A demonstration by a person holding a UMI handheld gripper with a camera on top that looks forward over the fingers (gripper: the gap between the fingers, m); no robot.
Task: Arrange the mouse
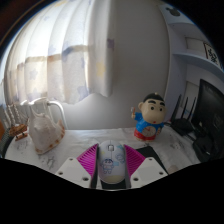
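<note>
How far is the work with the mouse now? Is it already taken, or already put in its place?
Done: the mouse looks taken, sitting between the gripper pads. In hand: both fingers seem pressed on it over the white table. Left: placing and releasing it; no final spot shows. The figurine and jug stand beyond.

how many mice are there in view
1: a white mouse between the gripper's pink-padded fingers, just before the cartoon figurine and glass pitcher. Others may be hidden.
</note>
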